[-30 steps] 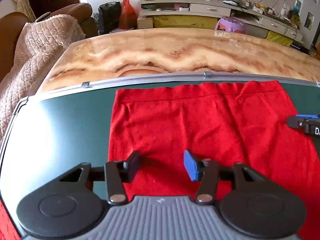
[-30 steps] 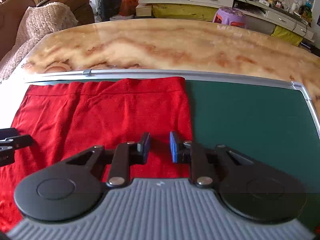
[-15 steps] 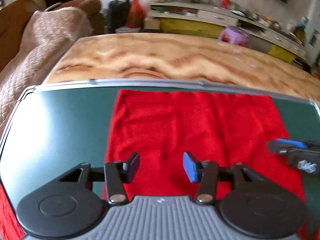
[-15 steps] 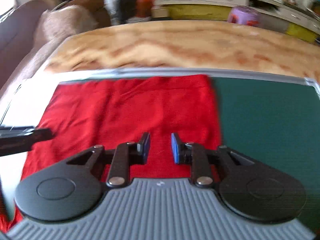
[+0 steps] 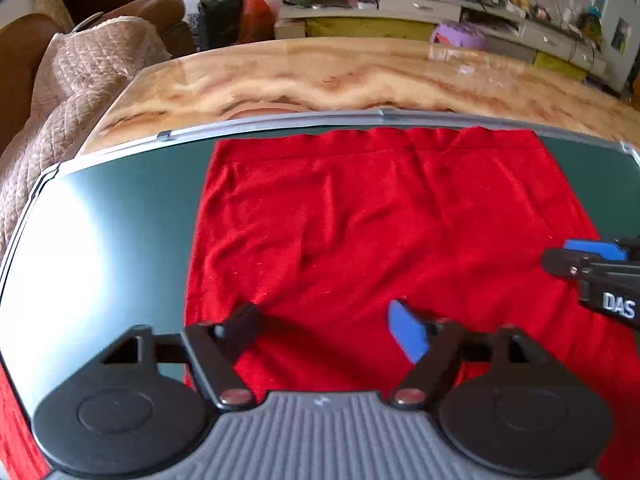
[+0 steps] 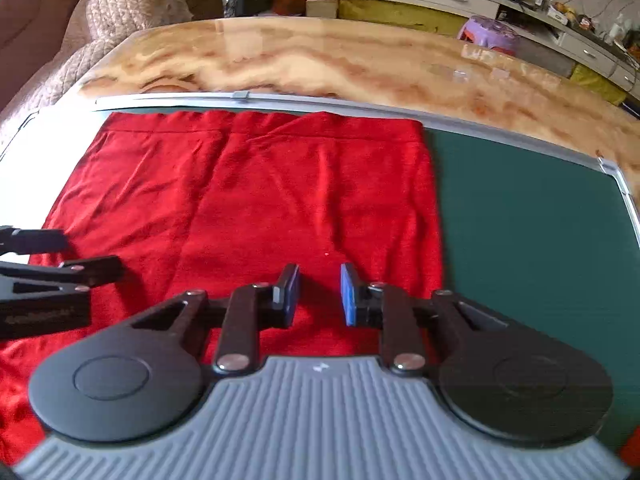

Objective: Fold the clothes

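Left tongs (image 5: 322,326) have just been spreading wide, nothing between them; right tongs (image 6: 320,294) hang narrowly parted, gripping nothing, both over my red garment (image 6: 248,200). It lies flat on the green mat (image 6: 528,216), reaching its far edge. Next, I judge: pinching the near hem to fold.

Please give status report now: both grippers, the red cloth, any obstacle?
Left gripper open, jaws just widened, empty. Right gripper narrowly open, empty. Red cloth flat on green mat. No obstacle.
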### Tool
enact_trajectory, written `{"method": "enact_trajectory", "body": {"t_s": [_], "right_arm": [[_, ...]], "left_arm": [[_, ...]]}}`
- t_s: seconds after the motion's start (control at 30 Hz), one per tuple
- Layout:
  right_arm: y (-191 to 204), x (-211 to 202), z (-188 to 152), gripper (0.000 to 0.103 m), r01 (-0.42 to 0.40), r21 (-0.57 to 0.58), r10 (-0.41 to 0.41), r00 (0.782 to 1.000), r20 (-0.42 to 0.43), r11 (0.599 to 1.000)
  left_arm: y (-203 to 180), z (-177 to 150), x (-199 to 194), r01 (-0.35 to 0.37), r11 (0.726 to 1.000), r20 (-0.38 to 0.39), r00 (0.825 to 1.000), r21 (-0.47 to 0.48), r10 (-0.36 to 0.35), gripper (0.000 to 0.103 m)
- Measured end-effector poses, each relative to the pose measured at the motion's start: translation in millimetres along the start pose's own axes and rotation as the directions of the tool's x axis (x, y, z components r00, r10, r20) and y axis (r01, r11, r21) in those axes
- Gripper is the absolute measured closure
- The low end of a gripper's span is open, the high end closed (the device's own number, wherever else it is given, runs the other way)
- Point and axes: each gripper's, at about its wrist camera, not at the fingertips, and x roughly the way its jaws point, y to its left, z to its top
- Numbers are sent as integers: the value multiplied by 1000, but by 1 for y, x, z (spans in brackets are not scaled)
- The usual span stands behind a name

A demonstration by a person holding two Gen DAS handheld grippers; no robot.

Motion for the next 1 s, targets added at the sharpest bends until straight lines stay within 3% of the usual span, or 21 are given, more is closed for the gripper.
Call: {"method": "enact_trajectory", "body": {"t_s": [0.07,0.17,0.27,0.4,0.47,0.5,0.53,0.63,0.83,1.0], "right_arm": [[1,0,-1,77,11,-7,-11,1000,1,1000],[4,-2,1,66,52,-1,-52,999,-12,999],[1,-16,-9,65,26,-4,-26,1000,9,1000],[-3,-52,-31,64,-15,-4,15,998,63,1000],[-3,-77,-44,57,-47,17,46,995,86,999],[-2,-88,-51,47,-60,26,58,993,99,998],[0,-102,-60,39,-70,33,66,991,114,997],[7,-141,-95,29,-90,36,84,986,146,995],[21,-186,-178,29,-126,79,117,987,110,989],[28,-189,-240,29,-125,78,123,992,22,989]], "left_arm": [[1,1,-1,-10,1000,-8,1000,-6,10,23],[3,3,-4,-37,999,-33,999,-26,36,23],[16,-7,-13,-24,998,-58,998,-54,21,24],[37,-33,-48,17,993,-27,999,-116,-20,20],[40,-50,-72,36,992,-6,999,-122,-37,16],[40,-61,-86,46,992,6,999,-119,-46,15],[40,-73,-99,56,992,21,998,-114,-54,14],[32,-114,-138,84,993,41,996,-82,-81,13],[7,-200,-178,68,997,38,997,-32,-67,13],[1,-239,-176,61,997,-9,998,-46,-62,14]]}}
